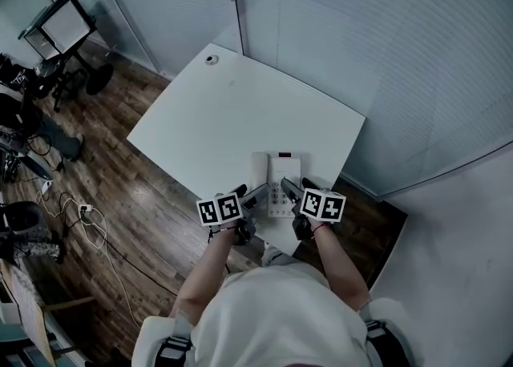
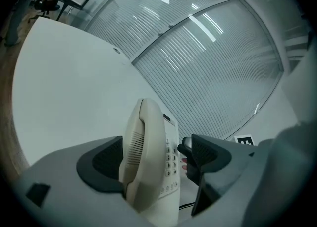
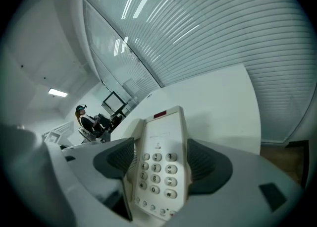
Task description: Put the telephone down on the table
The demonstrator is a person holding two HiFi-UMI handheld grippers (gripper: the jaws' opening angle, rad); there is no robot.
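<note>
A cream desk telephone point(image 1: 280, 177) with its handset on the cradle is at the near corner of the white table point(image 1: 240, 109); I cannot tell if it rests on the top. My right gripper point(image 1: 288, 189) is shut on it: in the right gripper view the keypad body point(image 3: 161, 166) fills the gap between both pads point(image 3: 210, 164). My left gripper point(image 1: 258, 194) straddles the handset side. In the left gripper view the handset point(image 2: 146, 156) lies against one pad point(image 2: 101, 164), and a gap shows before the other pad.
The table has a small round grommet point(image 1: 212, 59) at its far corner. Glass walls with blinds point(image 1: 361, 29) run behind and to the right. Wood floor on the left holds cables point(image 1: 88, 221), chairs and a monitor cart point(image 1: 64, 25). A seated person point(image 3: 84, 117) is far off.
</note>
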